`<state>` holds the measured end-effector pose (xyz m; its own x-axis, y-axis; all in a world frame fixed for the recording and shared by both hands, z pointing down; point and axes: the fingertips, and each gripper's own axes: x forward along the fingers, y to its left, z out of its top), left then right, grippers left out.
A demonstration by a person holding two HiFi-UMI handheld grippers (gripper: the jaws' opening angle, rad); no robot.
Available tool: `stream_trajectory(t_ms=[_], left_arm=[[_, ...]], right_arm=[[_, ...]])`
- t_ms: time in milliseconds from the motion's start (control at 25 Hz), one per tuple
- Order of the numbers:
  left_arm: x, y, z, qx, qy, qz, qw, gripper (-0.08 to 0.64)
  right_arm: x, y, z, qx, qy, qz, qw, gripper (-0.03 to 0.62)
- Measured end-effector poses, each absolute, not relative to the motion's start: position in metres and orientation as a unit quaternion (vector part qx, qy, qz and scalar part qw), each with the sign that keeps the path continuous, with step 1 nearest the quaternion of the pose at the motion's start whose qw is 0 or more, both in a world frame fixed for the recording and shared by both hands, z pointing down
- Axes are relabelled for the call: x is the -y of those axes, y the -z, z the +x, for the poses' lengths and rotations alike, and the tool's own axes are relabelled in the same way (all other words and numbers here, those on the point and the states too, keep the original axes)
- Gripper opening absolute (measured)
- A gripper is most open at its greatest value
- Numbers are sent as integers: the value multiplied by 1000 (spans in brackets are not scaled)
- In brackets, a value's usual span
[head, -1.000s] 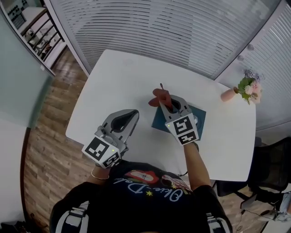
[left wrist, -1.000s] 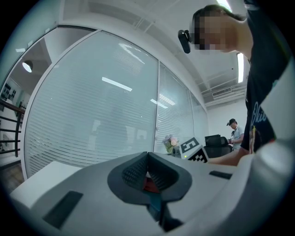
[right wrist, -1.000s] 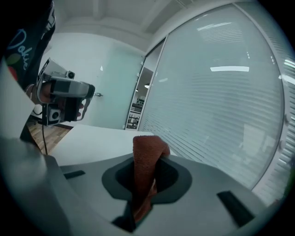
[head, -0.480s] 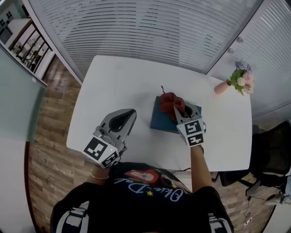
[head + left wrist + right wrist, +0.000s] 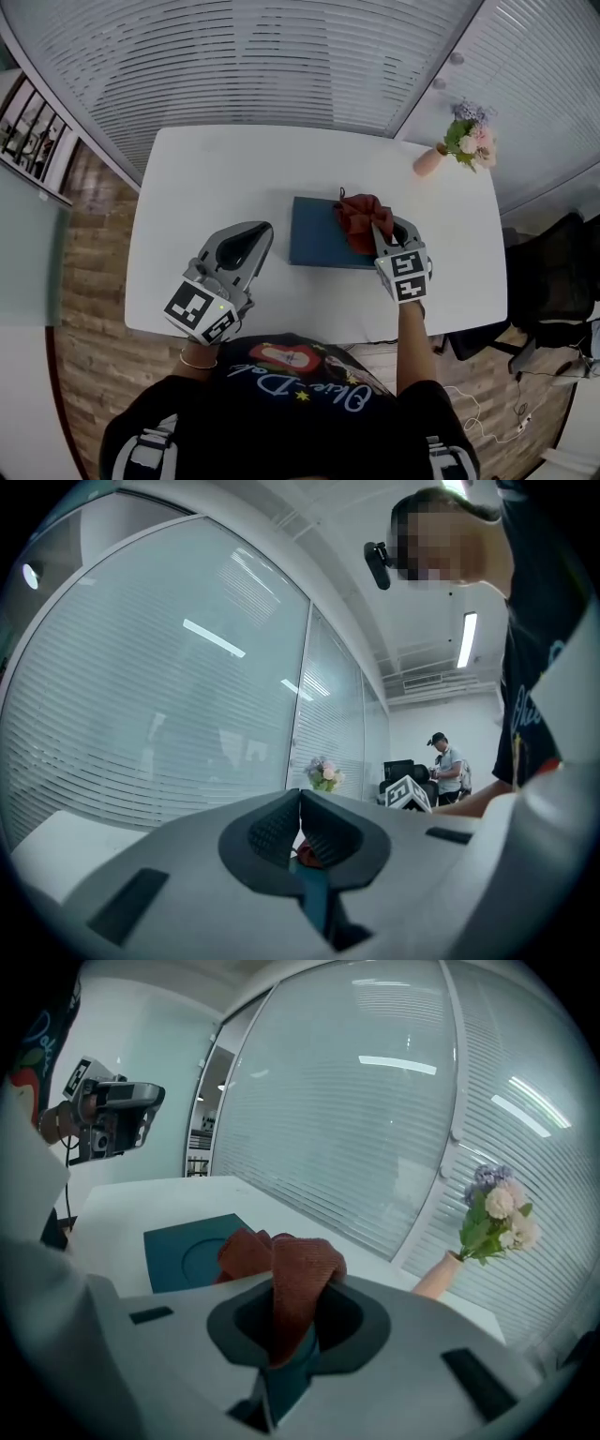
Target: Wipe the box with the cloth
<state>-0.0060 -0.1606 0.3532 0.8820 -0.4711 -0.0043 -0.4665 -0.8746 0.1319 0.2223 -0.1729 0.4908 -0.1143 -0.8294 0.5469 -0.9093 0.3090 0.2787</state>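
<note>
White worktop point(image 5: 187, 187) holds a teal box point(image 5: 314, 234). On its right end, the right gripper point(image 5: 381, 227) pinches the red cloth point(image 5: 361, 216) in its fingers. Beside the box, the left gripper point(image 5: 262, 231) has fingers closed, empty. A flower vase point(image 5: 429, 161) stands well apart.

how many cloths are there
1: a red cloth pinched in the right claw, resting on the right end of the dark teal box. No other shows on the table.
</note>
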Motion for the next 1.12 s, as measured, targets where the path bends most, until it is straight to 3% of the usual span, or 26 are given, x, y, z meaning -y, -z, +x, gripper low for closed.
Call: stream_trajectory(t_ms=[600, 880, 1120], left_arm=[[157, -353, -6, 240, 25, 968, 66, 5], [150, -352, -9, 248, 25, 966, 65, 5], [145, -353, -26, 269, 22, 961, 67, 5]], right_arm=[[140, -464, 291, 678, -59, 661, 317, 43], [149, -406, 229, 731, 8, 634, 252, 43], [158, -377, 135, 804, 27, 573, 155, 43]])
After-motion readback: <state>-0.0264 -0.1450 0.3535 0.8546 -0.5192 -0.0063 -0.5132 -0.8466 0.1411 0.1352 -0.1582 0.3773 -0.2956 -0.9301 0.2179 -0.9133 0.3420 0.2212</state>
